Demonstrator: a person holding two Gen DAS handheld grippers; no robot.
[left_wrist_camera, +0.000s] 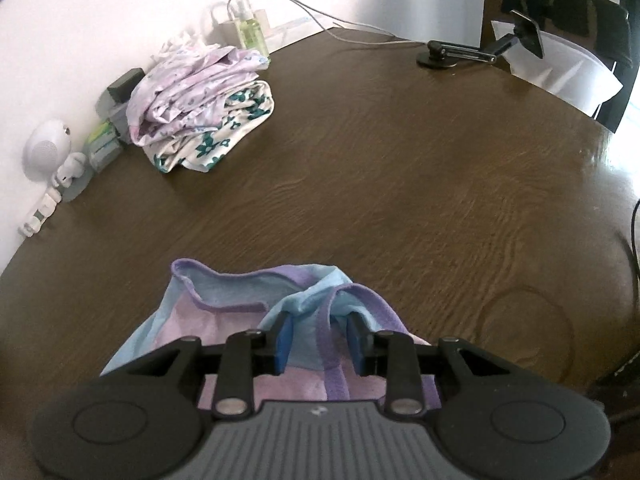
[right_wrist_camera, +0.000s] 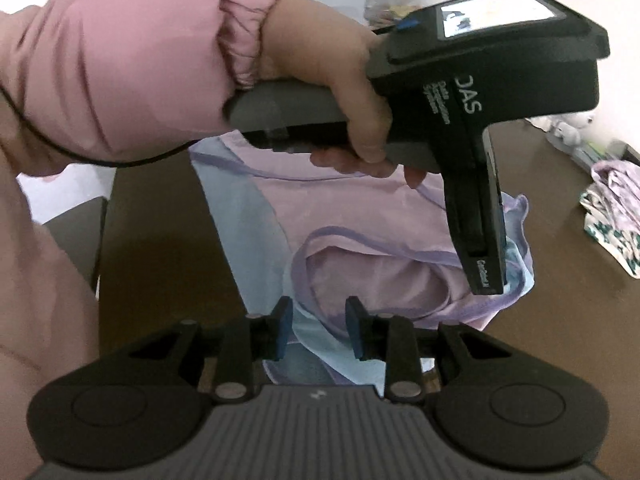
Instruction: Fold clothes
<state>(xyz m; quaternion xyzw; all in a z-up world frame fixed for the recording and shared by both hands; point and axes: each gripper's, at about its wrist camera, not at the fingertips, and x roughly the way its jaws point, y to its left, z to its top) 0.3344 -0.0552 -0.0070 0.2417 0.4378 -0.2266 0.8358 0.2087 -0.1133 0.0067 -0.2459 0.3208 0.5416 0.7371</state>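
Observation:
A small garment (left_wrist_camera: pixel 224 320) in pink and light blue with purple trim lies on the brown wooden table (left_wrist_camera: pixel 400 180). My left gripper (left_wrist_camera: pixel 320 336) is shut on a bunched fold of its light blue cloth and purple trim. In the right wrist view the garment (right_wrist_camera: pixel 360 208) spreads across the table, and my right gripper (right_wrist_camera: pixel 319 326) is shut on its near edge, with blue cloth and trim between the pads. A hand in a pink sleeve (right_wrist_camera: pixel 120 72) holds the left gripper (right_wrist_camera: pixel 490 284), which points down onto the garment's far right edge.
A pile of folded floral clothes (left_wrist_camera: pixel 200 108) sits at the back left by the wall, with a bottle (left_wrist_camera: pixel 250 28), a white round speaker (left_wrist_camera: pixel 44 152) and small items beside it. A black phone holder (left_wrist_camera: pixel 480 50) and a cable stand at the back right. Table edge runs right.

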